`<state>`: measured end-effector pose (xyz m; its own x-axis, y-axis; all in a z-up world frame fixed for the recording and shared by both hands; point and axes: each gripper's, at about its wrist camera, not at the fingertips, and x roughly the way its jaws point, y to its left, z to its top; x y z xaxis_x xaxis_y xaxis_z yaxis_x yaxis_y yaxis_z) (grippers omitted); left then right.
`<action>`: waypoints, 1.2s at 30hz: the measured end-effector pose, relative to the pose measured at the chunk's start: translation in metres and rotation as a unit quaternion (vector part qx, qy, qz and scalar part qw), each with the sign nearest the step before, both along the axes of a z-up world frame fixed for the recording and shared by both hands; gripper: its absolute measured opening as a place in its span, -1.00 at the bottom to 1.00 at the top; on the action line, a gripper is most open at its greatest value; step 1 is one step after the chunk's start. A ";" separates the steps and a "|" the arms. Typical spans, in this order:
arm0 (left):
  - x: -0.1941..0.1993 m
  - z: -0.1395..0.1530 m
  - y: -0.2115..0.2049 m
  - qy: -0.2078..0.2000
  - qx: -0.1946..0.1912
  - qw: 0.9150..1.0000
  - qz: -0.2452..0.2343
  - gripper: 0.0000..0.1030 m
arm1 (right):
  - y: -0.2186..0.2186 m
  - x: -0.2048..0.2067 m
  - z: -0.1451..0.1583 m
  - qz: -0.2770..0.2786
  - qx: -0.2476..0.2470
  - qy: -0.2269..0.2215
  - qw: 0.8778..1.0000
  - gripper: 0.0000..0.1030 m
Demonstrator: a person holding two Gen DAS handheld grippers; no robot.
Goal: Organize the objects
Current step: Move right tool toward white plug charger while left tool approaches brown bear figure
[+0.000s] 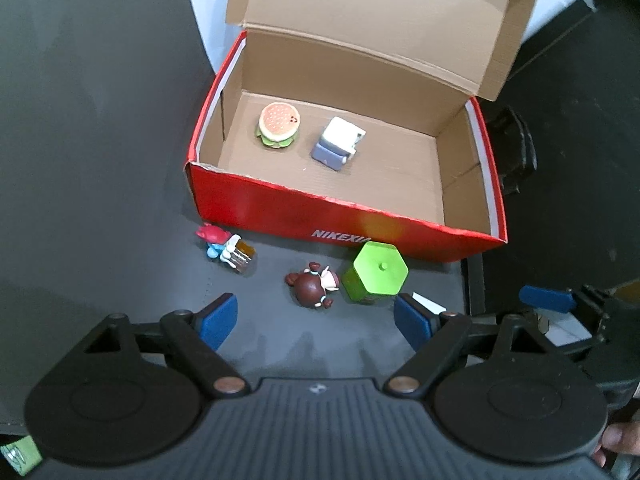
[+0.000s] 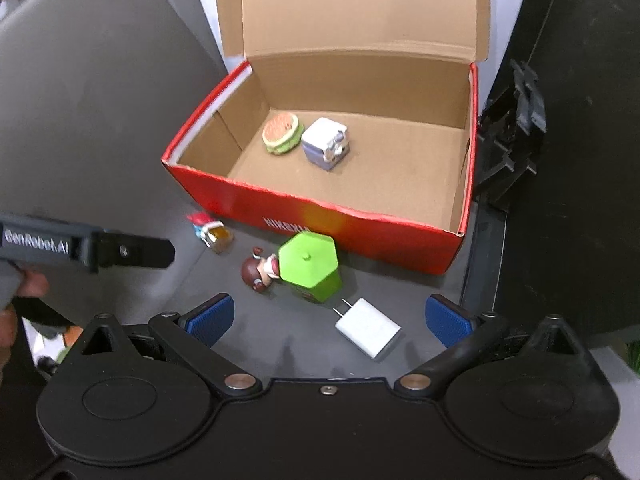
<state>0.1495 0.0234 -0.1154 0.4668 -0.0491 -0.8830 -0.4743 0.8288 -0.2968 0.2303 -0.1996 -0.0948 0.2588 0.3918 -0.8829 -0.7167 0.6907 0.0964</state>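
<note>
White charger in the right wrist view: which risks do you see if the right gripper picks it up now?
1. The white charger lies close to the green hexagonal box, prongs toward it; the open right gripper could bump the box.
2. That box touches the brown-haired figurine, so a push may shift both.
3. The charger lies flat and angled between the jaws, so it may twist when they close.

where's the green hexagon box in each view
Left wrist: the green hexagon box stands right of centre, just before the red shoebox's front wall, beyond the open left tool.
Right wrist: the box sits near centre, ahead of the open right tool, above the white charger.
Shared landmark: the brown-haired figurine lying just left of it.
</note>
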 end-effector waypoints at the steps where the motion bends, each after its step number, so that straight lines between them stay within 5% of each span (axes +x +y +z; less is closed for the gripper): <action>1: 0.001 -0.002 0.000 0.001 -0.002 1.000 0.002 0.63 | 0.001 0.001 -0.002 0.005 -0.005 0.001 1.000 1.00; 14: 0.021 -0.031 0.006 0.020 -0.038 0.998 0.043 0.57 | 0.018 0.019 -0.034 0.042 -0.054 0.014 0.998 0.97; 25: 0.041 -0.057 0.004 0.033 -0.045 0.997 0.062 0.48 | 0.029 0.027 -0.055 0.077 -0.094 0.007 0.993 0.65; 36: 0.052 -0.088 -0.004 0.054 -0.048 0.994 0.086 0.32 | 0.047 0.028 -0.064 0.124 -0.129 -0.008 0.984 0.61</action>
